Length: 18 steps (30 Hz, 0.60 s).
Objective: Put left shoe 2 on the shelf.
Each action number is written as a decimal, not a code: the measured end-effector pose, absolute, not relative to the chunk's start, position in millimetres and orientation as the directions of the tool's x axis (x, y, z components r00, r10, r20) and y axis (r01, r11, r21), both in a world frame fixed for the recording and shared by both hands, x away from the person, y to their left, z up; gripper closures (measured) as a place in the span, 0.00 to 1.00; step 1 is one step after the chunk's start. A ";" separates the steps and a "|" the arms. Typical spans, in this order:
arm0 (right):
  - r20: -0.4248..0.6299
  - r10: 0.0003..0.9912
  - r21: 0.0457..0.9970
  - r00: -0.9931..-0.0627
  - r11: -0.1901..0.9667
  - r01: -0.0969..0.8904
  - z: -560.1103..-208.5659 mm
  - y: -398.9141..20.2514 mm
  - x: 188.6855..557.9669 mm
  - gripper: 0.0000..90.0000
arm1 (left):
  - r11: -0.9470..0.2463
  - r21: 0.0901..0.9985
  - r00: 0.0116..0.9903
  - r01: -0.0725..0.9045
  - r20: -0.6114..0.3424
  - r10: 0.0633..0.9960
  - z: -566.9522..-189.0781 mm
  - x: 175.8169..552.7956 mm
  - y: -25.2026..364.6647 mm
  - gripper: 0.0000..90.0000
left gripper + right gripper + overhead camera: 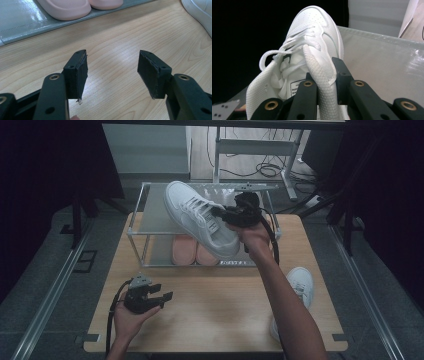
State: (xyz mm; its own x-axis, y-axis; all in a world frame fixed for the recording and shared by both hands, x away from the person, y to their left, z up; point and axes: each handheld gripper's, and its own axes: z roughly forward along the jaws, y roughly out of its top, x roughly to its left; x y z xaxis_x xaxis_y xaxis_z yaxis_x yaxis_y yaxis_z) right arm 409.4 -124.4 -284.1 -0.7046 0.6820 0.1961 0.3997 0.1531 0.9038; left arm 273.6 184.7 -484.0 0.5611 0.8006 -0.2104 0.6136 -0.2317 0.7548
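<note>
Worktop (215,315): light wood under both your arms, with the rack standing at its far edge.
Rack (137,215): a metal frame with a grey shelf up top and another down low, right in front of you.
Held shoe (200,217): a white laced sneaker, up in the air over the rack's top shelf, toe pointing away to the far left, heel end towards your right hand. In the right gripper view its toe (312,20) tips up against the dark background, with the grey shelf (382,62) spread out to its right.
Second shoe (300,287): the other white sneaker lies on the worktop by your right forearm, partly hidden behind it.
Slippers (192,249): a pink pair sits side by side on the lower shelf; the left gripper view catches their toes (70,8) just past the worktop edge.
Right hand-held gripper (227,215): you've got it clenched on the held shoe's collar beside the tongue, one jaw inside the opening and one outside, the padded wall pinched between them.
Left hand-held gripper (162,297): released, jaws wide apart with only bare wood between them, low over the near left of the worktop, well away from the shoes.
</note>
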 end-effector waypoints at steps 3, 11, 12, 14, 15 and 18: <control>0.203 0.691 0.903 -0.693 0.143 0.406 -281.9 -122.8 414.5 0.91 | -0.231 0.755 0.561 0.614 -0.211 0.801 -484.0 273.6 184.9 0.46; 0.223 0.713 0.897 -0.665 0.118 0.426 -281.5 -119.1 430.7 0.91 | -0.230 0.760 0.571 0.607 -0.216 0.792 -480.2 271.3 182.4 0.46; 0.222 0.718 0.895 -0.660 0.118 0.429 -281.4 -117.9 432.5 0.91 | -0.232 0.760 0.571 0.607 -0.215 0.792 -480.5 271.4 182.4 0.46; 0.221 0.729 0.894 -0.648 0.115 0.434 -281.7 -115.2 436.7 0.91 | -0.233 0.758 0.571 0.609 -0.215 0.792 -481.5 271.8 182.2 0.46; 0.222 0.737 0.893 -0.639 0.110 0.437 -282.2 -114.0 439.2 0.91 | -0.235 0.756 0.570 0.611 -0.215 0.793 -482.0 272.1 181.8 0.46; 0.224 0.754 0.887 -0.617 0.105 0.450 -283.1 -111.9 447.0 0.91 | -0.240 0.754 0.574 0.612 -0.214 0.790 -482.5 272.4 179.6 0.46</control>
